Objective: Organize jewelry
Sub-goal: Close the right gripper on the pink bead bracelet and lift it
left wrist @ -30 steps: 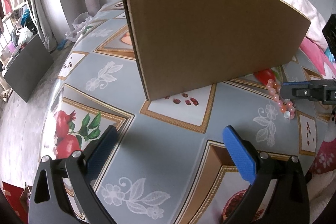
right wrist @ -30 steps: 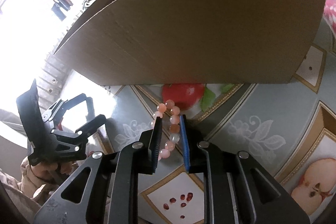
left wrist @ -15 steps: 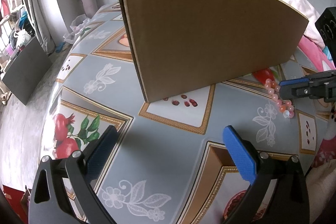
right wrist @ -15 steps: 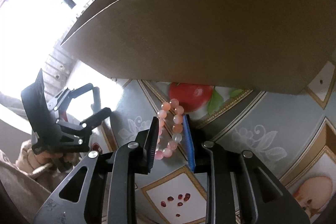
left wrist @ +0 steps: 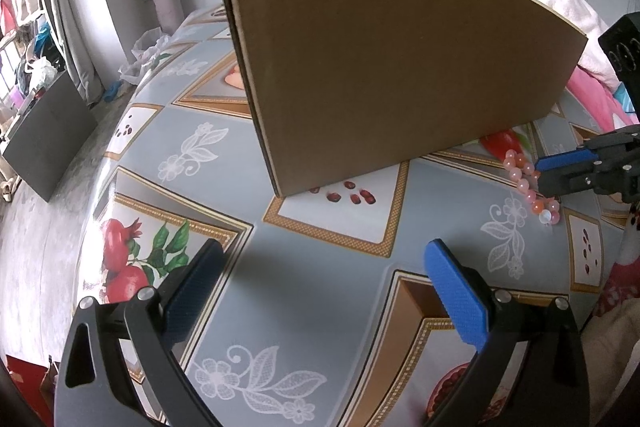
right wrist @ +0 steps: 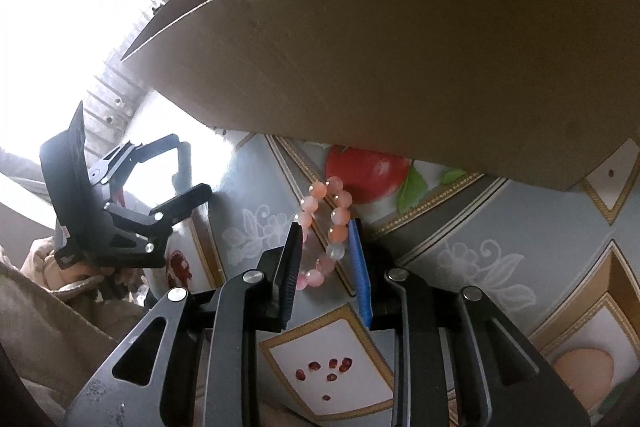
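Because the bracelet (right wrist: 326,227) is a loose loop of smooth round beads, pale pink, peach and 1 clear, probably on an elastic cord, it should weigh next to nothing, sag out of shape when raised and roll or slide off a pad that catches only 1 bead. It lies flat on the table (left wrist: 280,307), just beside the near wall of the cardboard box (left wrist: 400,67) and partly over a printed red fruit. The right gripper (right wrist: 325,233) straddles the near half of the loop with its 2 ribbed pads, 1 black and 1 blue, set narrowly apart; its jaws have just been opening a little, and the right-hand strand sits close against the blue pad while the left strand seems only to brush the black one, so no pinch is in force as far as I can judge. A sound hold would close across 1 strand, or gather both strands together, so that the beads bunch instead of squirting out. The left gripper (left wrist: 320,287) hangs over bare tablecloth with its blue pads spread wide and nothing between them. That cloth looks like glossy vinyl, printed with flowers, seeds and pomegranates; the box is matte corrugated board with stiff, straight walls.
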Tool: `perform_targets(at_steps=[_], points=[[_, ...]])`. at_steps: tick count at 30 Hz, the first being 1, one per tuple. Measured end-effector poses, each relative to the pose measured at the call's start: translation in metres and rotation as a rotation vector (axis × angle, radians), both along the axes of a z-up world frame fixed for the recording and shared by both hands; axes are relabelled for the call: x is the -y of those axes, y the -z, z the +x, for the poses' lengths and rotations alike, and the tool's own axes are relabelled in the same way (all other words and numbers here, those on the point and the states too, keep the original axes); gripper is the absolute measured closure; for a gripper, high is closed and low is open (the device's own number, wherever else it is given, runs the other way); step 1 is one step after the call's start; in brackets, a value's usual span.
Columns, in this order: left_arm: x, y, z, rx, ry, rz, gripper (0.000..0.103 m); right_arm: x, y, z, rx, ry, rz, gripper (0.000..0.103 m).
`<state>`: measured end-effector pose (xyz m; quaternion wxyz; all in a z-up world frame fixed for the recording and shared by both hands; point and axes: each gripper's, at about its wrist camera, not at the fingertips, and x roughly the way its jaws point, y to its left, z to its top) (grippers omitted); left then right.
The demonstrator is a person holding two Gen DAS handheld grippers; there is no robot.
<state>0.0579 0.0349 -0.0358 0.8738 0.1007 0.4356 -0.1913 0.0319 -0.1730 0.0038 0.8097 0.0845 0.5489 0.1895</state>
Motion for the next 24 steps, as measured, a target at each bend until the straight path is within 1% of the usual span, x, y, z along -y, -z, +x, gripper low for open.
perform_targets(at_steps=[9, 12, 15, 24], points=[[0.003, -0.002, 0.005, -0.016, 0.0, 0.009, 0.004, 0.002, -0.001, 0.004, -0.03, -0.011, -0.011, 0.079], [0.005, -0.003, 0.008, -0.029, 0.005, 0.016, 0.004, 0.006, 0.001, 0.006, -0.056, 0.01, 0.019, 0.079], [0.005, -0.004, 0.007, -0.02, 0.004, 0.011, 0.004, 0.009, 0.002, 0.006, -0.066, 0.024, 0.032, 0.079], [0.007, -0.004, 0.011, -0.035, 0.006, 0.018, 0.004, -0.001, -0.002, -0.002, -0.04, 0.046, -0.021, 0.079]])
